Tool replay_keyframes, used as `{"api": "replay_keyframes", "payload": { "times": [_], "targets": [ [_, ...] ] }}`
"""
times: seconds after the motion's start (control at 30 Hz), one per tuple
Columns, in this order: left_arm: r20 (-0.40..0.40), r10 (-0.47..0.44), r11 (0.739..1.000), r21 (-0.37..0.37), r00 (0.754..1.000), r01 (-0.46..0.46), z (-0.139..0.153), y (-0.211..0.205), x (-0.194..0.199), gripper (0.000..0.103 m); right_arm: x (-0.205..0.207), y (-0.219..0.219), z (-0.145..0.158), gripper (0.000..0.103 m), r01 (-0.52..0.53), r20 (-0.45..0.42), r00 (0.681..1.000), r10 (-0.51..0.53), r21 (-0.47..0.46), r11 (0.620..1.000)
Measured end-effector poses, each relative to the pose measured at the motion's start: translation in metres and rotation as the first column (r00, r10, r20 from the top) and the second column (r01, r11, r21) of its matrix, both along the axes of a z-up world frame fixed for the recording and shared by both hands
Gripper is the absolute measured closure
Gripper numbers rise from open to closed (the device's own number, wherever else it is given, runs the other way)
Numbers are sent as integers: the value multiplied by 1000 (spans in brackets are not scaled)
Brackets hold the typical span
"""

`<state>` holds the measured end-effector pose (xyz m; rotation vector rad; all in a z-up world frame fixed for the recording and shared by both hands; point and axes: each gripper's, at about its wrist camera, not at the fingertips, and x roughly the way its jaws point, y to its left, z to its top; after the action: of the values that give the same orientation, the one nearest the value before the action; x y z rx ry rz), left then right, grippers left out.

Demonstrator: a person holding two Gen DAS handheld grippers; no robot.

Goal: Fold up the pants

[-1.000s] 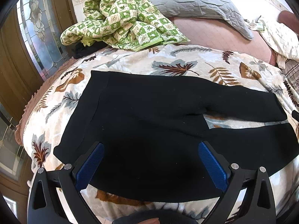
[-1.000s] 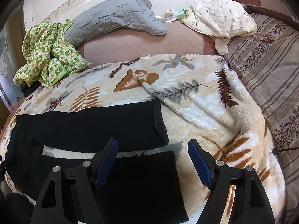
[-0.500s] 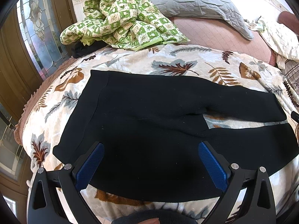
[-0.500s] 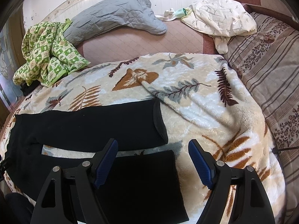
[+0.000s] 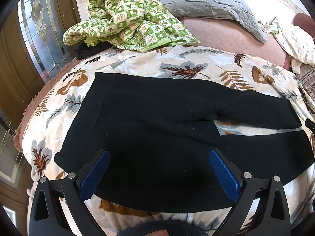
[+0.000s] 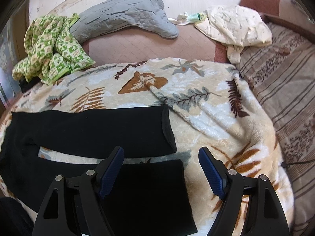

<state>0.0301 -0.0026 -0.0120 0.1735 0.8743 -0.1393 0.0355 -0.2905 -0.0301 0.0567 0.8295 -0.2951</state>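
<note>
Almost nothing has moved since the earlier frames: left gripper [image 5: 157, 174] and right gripper [image 6: 161, 170] hover with jaws spread, empty, over the black pants [image 5: 167, 129] lying flat on the leaf-print blanket [image 6: 206, 118]. A shallow pinch could catch only one fabric layer, or drag plush blanket along. Left view shows the waistband at left; right view shows both leg cuffs, probably unaligned.

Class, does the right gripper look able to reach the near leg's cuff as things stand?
Probably yes. The right gripper hangs open just above the near leg's cuff, which lies flat on the blanket with nothing covering it.
</note>
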Motion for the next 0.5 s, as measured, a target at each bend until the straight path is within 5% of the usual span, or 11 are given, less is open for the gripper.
{"api": "replay_keyframes", "payload": {
  "times": [0.2, 0.5],
  "targets": [
    [-3, -1, 1000, 2, 1000, 1, 0, -1, 2, 1, 2, 8, 0, 20, 151, -33, 987, -159, -177, 973],
    [-28, 10, 999, -45, 1000, -12, 4, -3, 10, 1, -2, 3, 13, 20, 126, 14, 992, -125, -59, 990]
  ]
}}
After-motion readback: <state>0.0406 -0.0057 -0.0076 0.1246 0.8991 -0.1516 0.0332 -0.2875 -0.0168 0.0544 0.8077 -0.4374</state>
